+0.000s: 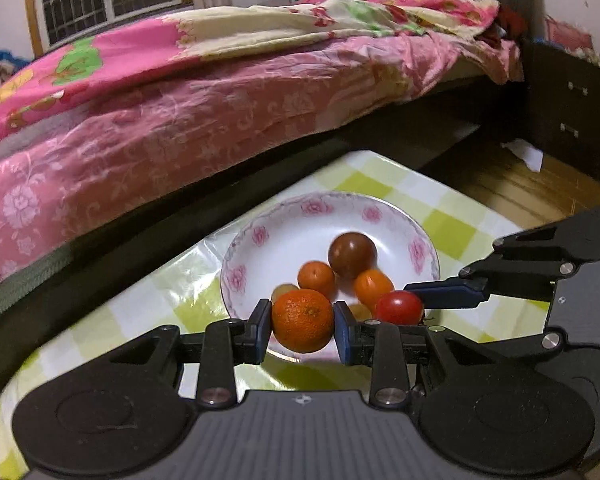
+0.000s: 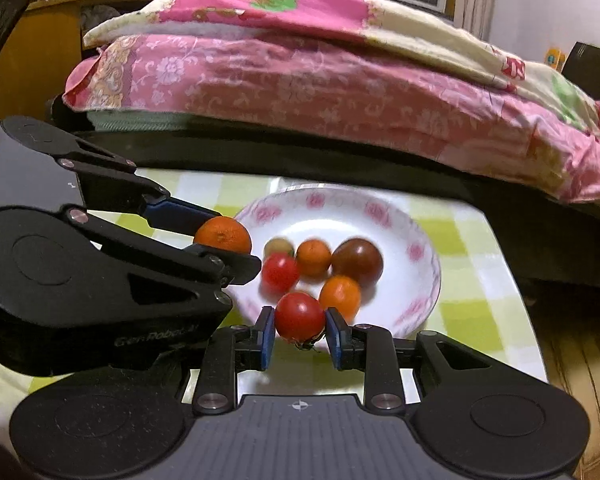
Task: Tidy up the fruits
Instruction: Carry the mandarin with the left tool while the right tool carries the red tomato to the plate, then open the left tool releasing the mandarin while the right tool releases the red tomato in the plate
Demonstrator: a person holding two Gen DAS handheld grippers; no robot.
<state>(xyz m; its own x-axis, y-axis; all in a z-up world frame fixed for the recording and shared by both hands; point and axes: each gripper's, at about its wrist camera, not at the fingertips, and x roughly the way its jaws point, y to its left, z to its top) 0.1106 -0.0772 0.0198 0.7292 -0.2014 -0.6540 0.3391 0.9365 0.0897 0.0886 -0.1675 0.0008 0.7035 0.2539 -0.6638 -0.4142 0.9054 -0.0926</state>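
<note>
Left wrist view: the left gripper [image 1: 303,326] has its jaws closed on a large orange mandarin [image 1: 303,320], blue pads pressed to both sides, held over the near rim of a white floral bowl [image 1: 260,236]. The bowl sits on a desk under a green-checked cloth [image 1: 448,232], beside a bed with pink bedding [image 1: 180,120]. In the bowl lie a dark brown tomato [image 1: 352,255] and two small oranges [image 1: 317,279]. The right gripper reaches in from the right.

Right wrist view: the right gripper [image 2: 300,330] has its jaws clamped on a red tomato [image 2: 299,316] at the bowl's near rim. A second red tomato [image 2: 281,273] lies further in. At left, the left gripper holds the mandarin at the bowl's left edge.
</note>
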